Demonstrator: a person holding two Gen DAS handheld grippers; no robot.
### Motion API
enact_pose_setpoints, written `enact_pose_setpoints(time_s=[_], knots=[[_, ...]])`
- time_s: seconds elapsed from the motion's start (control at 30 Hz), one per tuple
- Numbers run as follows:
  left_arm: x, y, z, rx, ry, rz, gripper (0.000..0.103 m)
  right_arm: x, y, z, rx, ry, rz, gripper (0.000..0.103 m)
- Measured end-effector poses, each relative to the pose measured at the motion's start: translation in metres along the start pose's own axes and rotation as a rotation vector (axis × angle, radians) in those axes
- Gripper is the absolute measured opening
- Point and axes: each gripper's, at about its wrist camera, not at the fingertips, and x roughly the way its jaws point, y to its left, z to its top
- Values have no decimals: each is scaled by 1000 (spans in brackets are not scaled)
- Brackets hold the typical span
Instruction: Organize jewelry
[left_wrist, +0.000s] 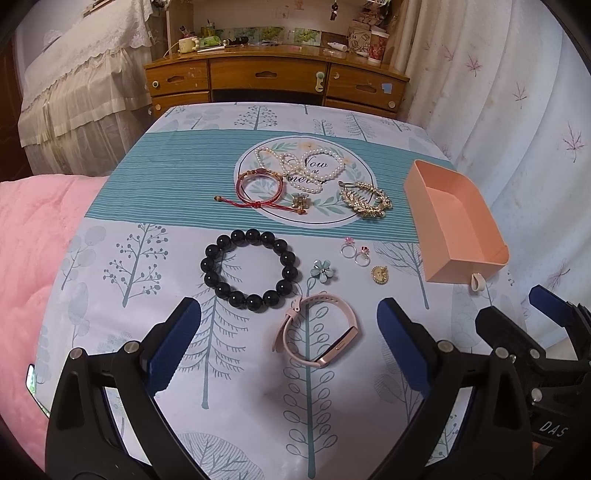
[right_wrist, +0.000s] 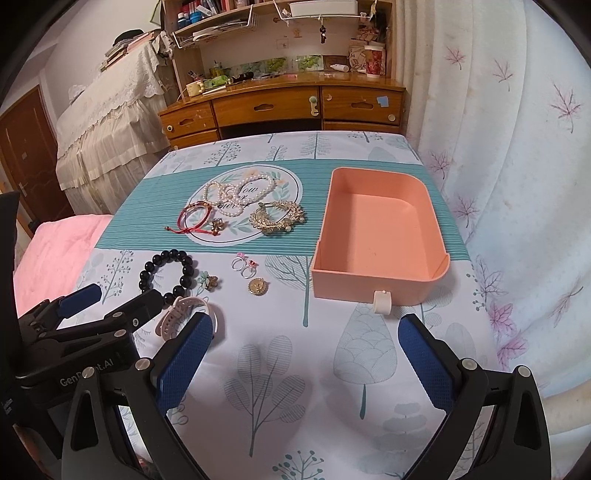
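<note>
Jewelry lies on a tree-print tablecloth (left_wrist: 129, 229). A pink watch band (left_wrist: 317, 332) lies just ahead of my open, empty left gripper (left_wrist: 288, 325). A black bead bracelet (left_wrist: 249, 269) is beyond it, with a flower brooch (left_wrist: 323, 271), two rings (left_wrist: 354, 253) and a gold pendant (left_wrist: 380, 275) to the right. Pearl strands (left_wrist: 299, 164), a red cord bracelet (left_wrist: 255, 188) and a gold leaf piece (left_wrist: 365, 199) lie farther back. An empty peach drawer box (right_wrist: 376, 236) sits ahead of my open, empty right gripper (right_wrist: 306, 336).
A wooden desk (left_wrist: 273, 79) with clutter stands behind the table. A pink blanket (left_wrist: 33, 258) lies at the left and a white curtain (right_wrist: 517, 147) hangs at the right. The left gripper also shows at the left of the right wrist view (right_wrist: 110, 302).
</note>
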Motion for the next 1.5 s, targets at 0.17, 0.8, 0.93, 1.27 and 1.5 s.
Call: enact_pose_setpoints(time_s=[0.17,0.8,0.93,1.27,1.5], knots=[[-2,-2,3,6,-9,9,96,-2,0,1,-2,-11,-4,102],[-27,-10,13,32,-46,21,96,-23,3,6,-19,-69,-26,102],[-27,-10,15,31,-44,18,96,-24,4,7,-20,-67,-28,102],[-22,-8,22,22,-14,3,96,-21,2,9,-27,-50,-22,102],[-21,-3,24,15,-13,5,96,-23,2,13,-28,-58,-33,102]])
